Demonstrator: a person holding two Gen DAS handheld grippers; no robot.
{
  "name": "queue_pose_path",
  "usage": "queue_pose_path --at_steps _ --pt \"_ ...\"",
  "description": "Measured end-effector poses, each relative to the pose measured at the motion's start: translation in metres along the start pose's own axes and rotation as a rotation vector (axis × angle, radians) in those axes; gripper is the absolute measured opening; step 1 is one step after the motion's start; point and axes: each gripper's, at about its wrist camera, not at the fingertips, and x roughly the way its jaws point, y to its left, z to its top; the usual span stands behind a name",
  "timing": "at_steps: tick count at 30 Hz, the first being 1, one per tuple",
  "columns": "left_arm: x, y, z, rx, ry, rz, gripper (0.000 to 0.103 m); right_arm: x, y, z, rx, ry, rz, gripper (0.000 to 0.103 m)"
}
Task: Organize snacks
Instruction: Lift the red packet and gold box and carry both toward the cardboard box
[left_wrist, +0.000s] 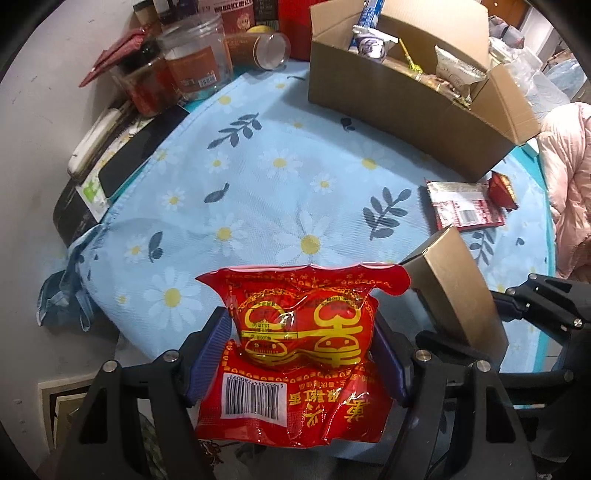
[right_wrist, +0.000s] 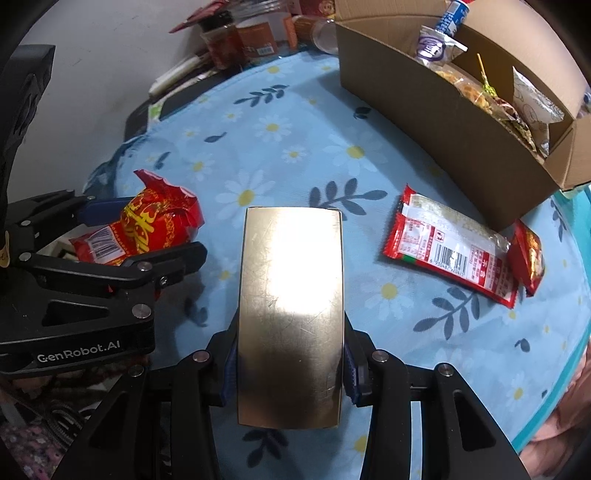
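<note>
My left gripper (left_wrist: 301, 332) is shut on a red snack packet (left_wrist: 295, 373) with gold print and a barcode, held above the flowered blue cloth (left_wrist: 280, 177). The right wrist view shows that packet (right_wrist: 147, 225) at the left. My right gripper (right_wrist: 290, 332) is shut on a shiny gold box (right_wrist: 291, 277), which also shows at the right of the left wrist view (left_wrist: 458, 295). An open cardboard box (right_wrist: 443, 122) with several snacks inside stands at the back right. A flat red and white packet (right_wrist: 450, 243) and a small red packet (right_wrist: 528, 254) lie on the cloth in front of it.
Plastic jars (left_wrist: 192, 62) and tins crowd the back left of the table. A dark flat box (left_wrist: 110, 177) lies along the cloth's left edge. A pink padded jacket (left_wrist: 569, 177) sits at the far right, past the table's rim.
</note>
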Motion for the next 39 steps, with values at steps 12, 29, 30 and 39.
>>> queue_pose_path --at_steps 12,29,30,39 --pt "-0.048 -0.005 -0.003 -0.007 -0.080 -0.009 0.073 -0.032 0.018 -0.002 -0.012 -0.068 0.024 0.043" --pt "-0.102 -0.020 0.048 0.071 -0.241 -0.049 0.073 -0.095 -0.004 0.036 0.033 -0.195 -0.021 0.043" --pt "-0.105 -0.022 0.054 0.078 -0.253 -0.055 0.073 -0.098 -0.007 0.040 0.035 -0.202 -0.023 0.043" --pt "-0.121 -0.032 0.099 0.101 -0.308 -0.120 0.073 -0.125 -0.034 0.077 0.077 -0.254 -0.058 0.043"
